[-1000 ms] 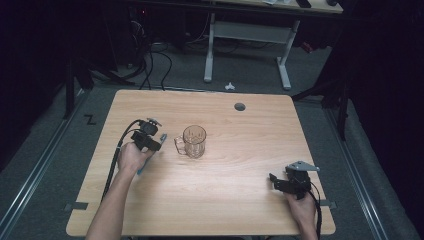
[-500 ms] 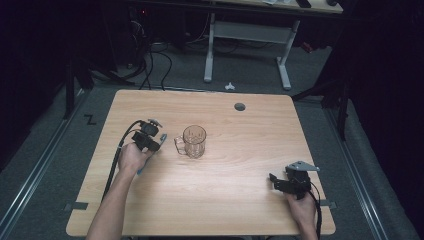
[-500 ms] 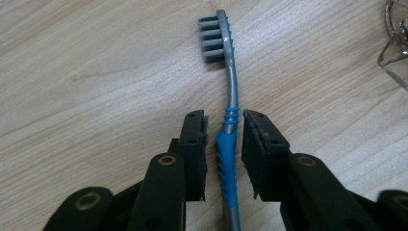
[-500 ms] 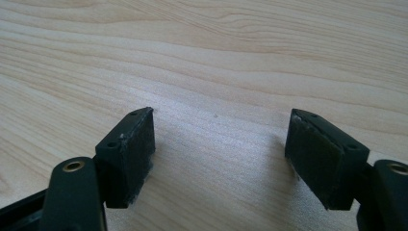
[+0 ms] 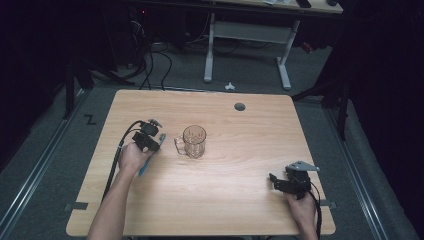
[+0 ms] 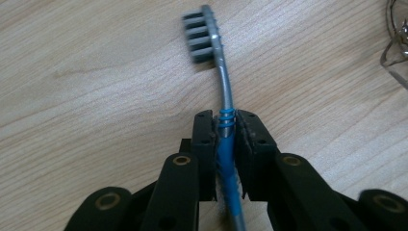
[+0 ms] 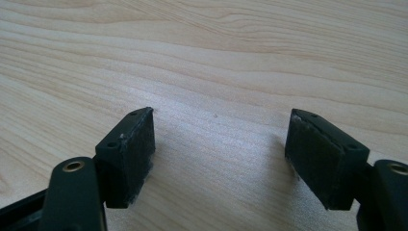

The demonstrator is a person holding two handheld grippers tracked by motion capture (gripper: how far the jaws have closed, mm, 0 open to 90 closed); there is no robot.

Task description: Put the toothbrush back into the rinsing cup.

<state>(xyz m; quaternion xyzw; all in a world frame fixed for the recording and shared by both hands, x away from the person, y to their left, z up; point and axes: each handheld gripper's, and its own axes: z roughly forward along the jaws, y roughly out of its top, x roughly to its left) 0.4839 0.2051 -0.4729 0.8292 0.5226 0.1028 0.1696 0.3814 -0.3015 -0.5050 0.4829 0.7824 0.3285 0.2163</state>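
Little moved since earlier: left gripper [image 6: 226,126] still clamped on toothbrush [image 6: 219,72]. Handle in line with jaws, bristles ahead; glass mug [image 5: 193,141] just right. Right gripper [image 7: 219,144] wide open, empty, well apart.

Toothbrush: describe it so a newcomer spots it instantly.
On the wooden table, look left of the clear glass mug, at the left gripper. Its jaws are shut on the toothbrush: blue ribbed handle, grey neck, grey bristles, the one slim blue thing there.

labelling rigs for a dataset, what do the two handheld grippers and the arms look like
Both are black two-jaw grippers with flat rectangular pads and brass-coloured pivot rivets. The left gripper trails a black cable; the right gripper carries a grey three-cornered plate on top. The forearms are bare, with no sleeves.
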